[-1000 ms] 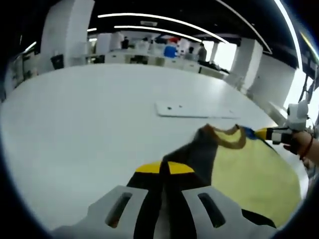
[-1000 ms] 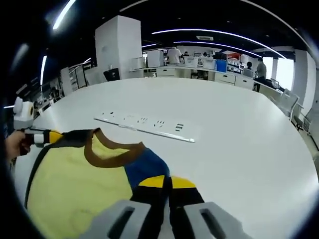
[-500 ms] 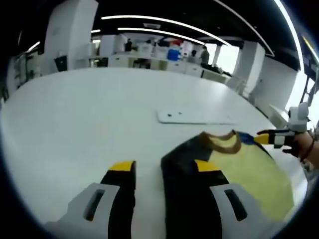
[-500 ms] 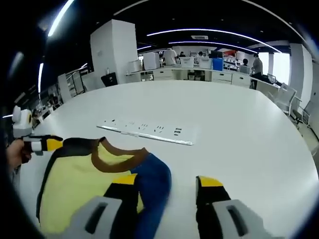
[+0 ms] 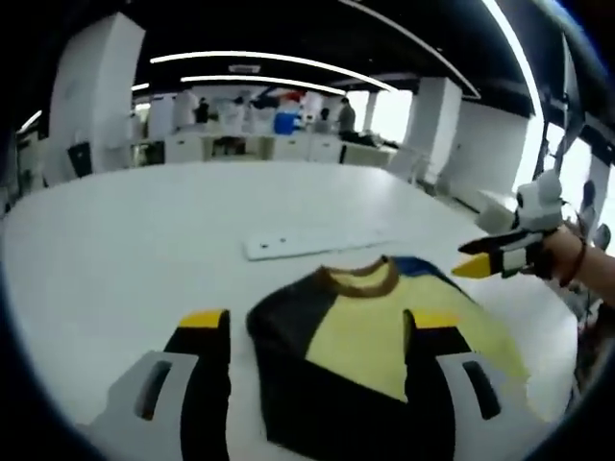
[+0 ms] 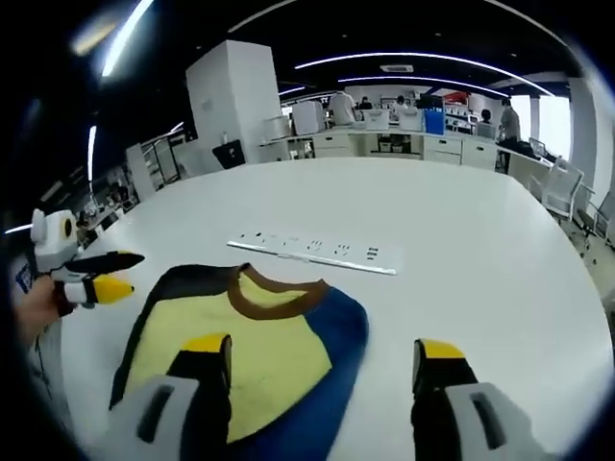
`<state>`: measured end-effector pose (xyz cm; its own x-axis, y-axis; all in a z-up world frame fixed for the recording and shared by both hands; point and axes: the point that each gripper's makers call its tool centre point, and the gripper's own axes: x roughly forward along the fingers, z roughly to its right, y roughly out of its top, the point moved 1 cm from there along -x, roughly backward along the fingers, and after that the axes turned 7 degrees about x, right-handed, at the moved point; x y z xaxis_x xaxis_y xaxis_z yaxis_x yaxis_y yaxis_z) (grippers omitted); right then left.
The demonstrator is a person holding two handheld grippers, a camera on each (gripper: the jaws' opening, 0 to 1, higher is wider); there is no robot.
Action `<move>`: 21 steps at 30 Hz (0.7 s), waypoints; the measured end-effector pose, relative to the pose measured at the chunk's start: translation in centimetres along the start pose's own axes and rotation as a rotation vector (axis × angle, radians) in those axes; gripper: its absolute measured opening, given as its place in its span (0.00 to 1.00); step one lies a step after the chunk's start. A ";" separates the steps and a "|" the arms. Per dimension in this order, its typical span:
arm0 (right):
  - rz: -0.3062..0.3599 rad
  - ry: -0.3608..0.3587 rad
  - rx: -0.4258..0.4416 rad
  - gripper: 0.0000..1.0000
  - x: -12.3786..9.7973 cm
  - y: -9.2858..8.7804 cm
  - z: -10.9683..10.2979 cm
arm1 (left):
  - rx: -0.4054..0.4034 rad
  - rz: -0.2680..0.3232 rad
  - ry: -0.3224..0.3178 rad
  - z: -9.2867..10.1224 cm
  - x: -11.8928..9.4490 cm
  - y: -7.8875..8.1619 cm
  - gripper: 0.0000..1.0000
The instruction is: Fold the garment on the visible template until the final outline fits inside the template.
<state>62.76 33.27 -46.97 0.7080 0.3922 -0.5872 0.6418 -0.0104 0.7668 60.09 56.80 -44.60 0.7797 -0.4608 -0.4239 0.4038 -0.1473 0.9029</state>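
The garment (image 5: 370,331), a shirt with a yellow front, brown collar, dark sleeve and blue shoulder, lies flat on the white table (image 5: 115,240). My left gripper (image 5: 317,322) is open, its yellow-tipped jaws spread over the shirt's near edge and holding nothing. The right gripper (image 5: 492,254) comes in from the right, held in a hand, its jaws apart just off the blue shoulder. In the right gripper view the garment (image 6: 274,331) lies in front of my open right gripper (image 6: 324,348). The left gripper (image 6: 104,273) hovers at the left beside the dark sleeve.
A flat white strip (image 5: 307,242) with small dark marks lies on the table just beyond the collar, also seen as the white strip (image 6: 317,254). Bare table (image 6: 480,240) surrounds the shirt. Desks, chairs (image 6: 562,192) and people stand far behind.
Both grippers were shut on the shirt's shoulders a second ago. They have opened, let go and drawn back, and the shirt now lies spread on the table.
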 end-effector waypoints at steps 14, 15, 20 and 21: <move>-0.043 0.062 0.001 0.78 -5.5 -4.0 -3.3 | 0.034 -0.032 -0.107 3.8 -4.3 -2.5 0.78; -0.048 0.062 0.004 0.78 -5.4 -4.1 -3.1 | 0.033 -0.032 -0.112 4.0 -4.6 -2.6 0.78; -0.056 0.065 0.026 0.77 -7.1 -6.0 -3.6 | 0.082 -0.021 -0.130 5.2 -5.9 -3.3 0.76; -0.057 0.064 0.029 0.77 -7.1 -6.2 -3.6 | 0.082 -0.022 -0.136 5.4 -6.0 -3.5 0.75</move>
<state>52.71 33.81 -46.61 0.6507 0.4508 -0.6111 0.6893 -0.0130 0.7244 51.43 55.34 -44.86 0.6971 -0.5698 -0.4351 0.3753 -0.2271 0.8987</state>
